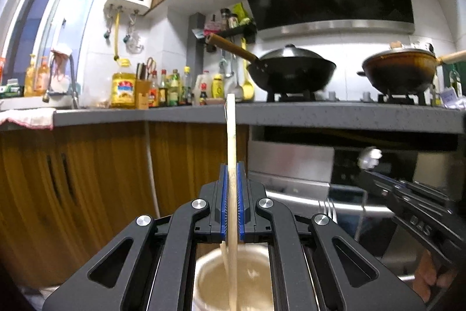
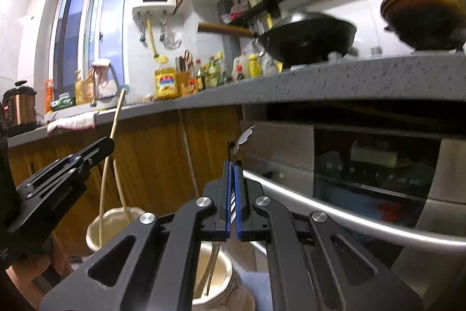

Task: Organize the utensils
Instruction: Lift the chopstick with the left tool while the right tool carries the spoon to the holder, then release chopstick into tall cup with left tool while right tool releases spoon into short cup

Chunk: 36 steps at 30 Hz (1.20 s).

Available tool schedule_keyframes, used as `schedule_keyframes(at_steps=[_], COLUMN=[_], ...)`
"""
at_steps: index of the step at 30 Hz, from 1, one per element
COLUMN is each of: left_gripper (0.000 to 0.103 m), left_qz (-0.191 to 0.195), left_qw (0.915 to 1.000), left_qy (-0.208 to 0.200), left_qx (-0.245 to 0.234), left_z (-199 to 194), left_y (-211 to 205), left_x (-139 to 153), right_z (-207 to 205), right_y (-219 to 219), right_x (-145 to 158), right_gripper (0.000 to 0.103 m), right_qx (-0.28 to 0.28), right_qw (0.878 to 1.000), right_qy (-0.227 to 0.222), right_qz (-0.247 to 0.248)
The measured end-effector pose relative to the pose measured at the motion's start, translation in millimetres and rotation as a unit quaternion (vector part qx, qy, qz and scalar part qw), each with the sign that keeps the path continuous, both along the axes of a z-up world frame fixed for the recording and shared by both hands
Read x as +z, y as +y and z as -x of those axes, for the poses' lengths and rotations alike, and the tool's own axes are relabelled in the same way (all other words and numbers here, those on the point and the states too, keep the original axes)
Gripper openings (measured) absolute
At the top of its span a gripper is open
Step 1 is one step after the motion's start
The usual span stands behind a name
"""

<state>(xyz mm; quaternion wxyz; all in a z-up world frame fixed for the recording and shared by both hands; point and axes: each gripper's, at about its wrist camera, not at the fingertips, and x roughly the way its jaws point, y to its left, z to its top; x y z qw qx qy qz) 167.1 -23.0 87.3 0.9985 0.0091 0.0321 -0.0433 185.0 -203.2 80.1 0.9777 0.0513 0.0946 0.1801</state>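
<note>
A thin wooden stick (image 1: 231, 147), probably a chopstick, is clamped upright in the left hand-held gripper (image 1: 232, 179), its lower end down in a cream jar (image 1: 233, 281). Light, stiff and smooth, so it's best pinched mid-shaft to stop pivoting. The right hand-held gripper (image 2: 233, 188) is clenched on a slim metal utensil (image 2: 237, 145), kind of blurry, above another jar (image 2: 215, 281).

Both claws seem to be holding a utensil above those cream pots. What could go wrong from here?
The left gripper pinches a long wooden utensil low down, so its tall free end might swing against the countertop edge. The right gripper clamps a thin metal utensil that could slip or twist. The two cream holders stand close, so a careless drop might tip one.
</note>
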Motion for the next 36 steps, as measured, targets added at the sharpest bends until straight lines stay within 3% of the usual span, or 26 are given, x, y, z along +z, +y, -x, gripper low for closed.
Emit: schedule_keyframes(at_steps=[9, 18, 27, 33, 36], left_gripper=[0.007, 0.007, 0.007, 0.019, 0.030], left_qz=[0.033, 0.054, 0.051, 0.045, 0.042], left_qw=[0.9985, 0.9961, 0.9951, 0.9957, 0.9960], left_qy=[0.044, 0.069, 0.085, 0.081, 0.078], left_qx=[0.004, 0.000, 0.000, 0.005, 0.006], left_z=[27.9, 28.4, 25.4, 26.2, 28.4], left_y=[12.3, 24.6, 25.2, 24.1, 24.2], left_x=[-35.6, -41.6, -46.4, -46.6, -46.1], right_z=[4.3, -2.3, -7.8, -9.9, -9.9], right_y=[-2.6, -2.9, -2.8, -3.8, -4.3], right_x=[-19.7, -29.6, -36.1, -36.7, -36.6], right_gripper=[0.002, 0.002, 0.002, 0.002, 0.004], right_qx=[0.032, 0.019, 0.018, 0.021, 0.019], right_qw=[0.998, 0.997, 0.996, 0.996, 0.995], right_qy=[0.050, 0.074, 0.089, 0.092, 0.095], right_qz=[-0.002, 0.000, 0.000, -0.001, 0.000])
